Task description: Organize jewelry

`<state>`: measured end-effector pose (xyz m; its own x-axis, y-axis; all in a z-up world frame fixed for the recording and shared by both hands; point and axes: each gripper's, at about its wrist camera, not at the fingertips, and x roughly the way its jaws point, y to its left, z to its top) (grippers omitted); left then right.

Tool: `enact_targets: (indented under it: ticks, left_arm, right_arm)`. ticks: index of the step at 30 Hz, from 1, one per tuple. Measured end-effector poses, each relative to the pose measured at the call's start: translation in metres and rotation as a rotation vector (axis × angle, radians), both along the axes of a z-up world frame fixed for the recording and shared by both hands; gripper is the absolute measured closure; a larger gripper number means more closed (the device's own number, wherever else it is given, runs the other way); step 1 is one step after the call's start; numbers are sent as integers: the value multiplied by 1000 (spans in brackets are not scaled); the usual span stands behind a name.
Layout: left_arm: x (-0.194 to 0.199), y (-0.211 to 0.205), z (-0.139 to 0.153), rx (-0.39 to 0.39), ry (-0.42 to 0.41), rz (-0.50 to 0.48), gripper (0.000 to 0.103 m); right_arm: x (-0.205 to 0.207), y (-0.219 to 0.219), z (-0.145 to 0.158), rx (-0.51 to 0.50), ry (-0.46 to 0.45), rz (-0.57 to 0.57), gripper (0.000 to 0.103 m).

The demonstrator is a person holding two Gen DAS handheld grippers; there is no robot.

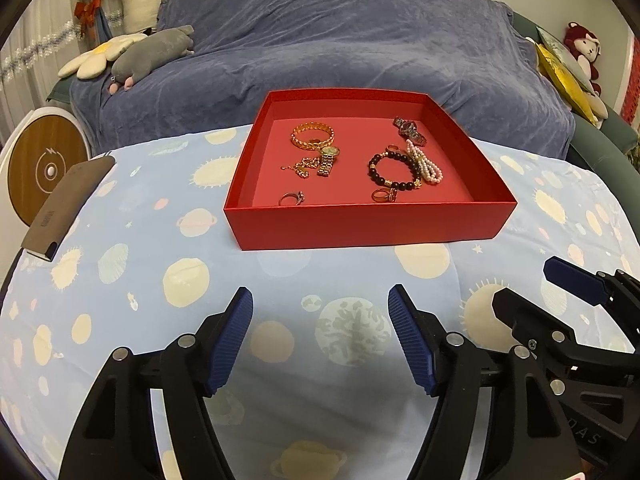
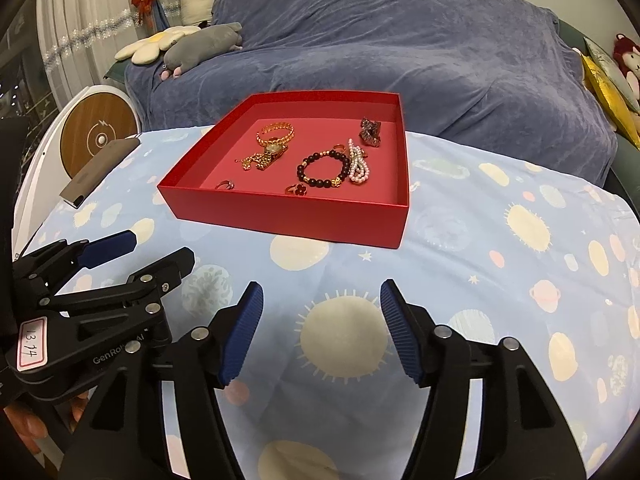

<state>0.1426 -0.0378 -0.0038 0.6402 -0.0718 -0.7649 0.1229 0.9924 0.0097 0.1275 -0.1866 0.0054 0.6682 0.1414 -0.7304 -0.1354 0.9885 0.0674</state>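
A shallow red box point(image 1: 372, 226) point(image 2: 288, 216) stands on the planet-print cloth and holds the jewelry: a gold chain bracelet point(image 1: 312, 136) point(image 2: 275, 133), a gold watch point(image 1: 329, 160) point(image 2: 271, 154), a dark bead bracelet point(image 1: 394, 170) point(image 2: 322, 170), pink pearl strands point(image 1: 426, 162) point(image 2: 359, 166), a dark watch point(image 1: 410, 130) point(image 2: 370, 131) and rings point(image 1: 292, 199) point(image 2: 295, 190). My left gripper point(image 1: 320, 336) hovers over the cloth in front of the box, open and empty. My right gripper point(image 2: 322, 332) is beside it, also open and empty. Each appears at the edge of the other's view.
A grey-brown card point(image 1: 66, 204) point(image 2: 100, 170) lies at the cloth's left edge. Behind the table is a sofa under a blue blanket point(image 1: 320, 40) with plush toys point(image 1: 154, 54). A round white and wood device point(image 1: 44, 164) stands at the left.
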Motion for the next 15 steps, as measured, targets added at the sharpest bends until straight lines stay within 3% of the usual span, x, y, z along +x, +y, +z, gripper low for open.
enact_targets:
  ticks: [7,15]
  left_arm:
    - [10,-1,2,7,-6,34,35]
    - [18,3,5,17,-18,56,33]
  right_arm:
    - [9,-5,7,21,-20,-51,32]
    - [17,-2,9,7,-28,-63,29]
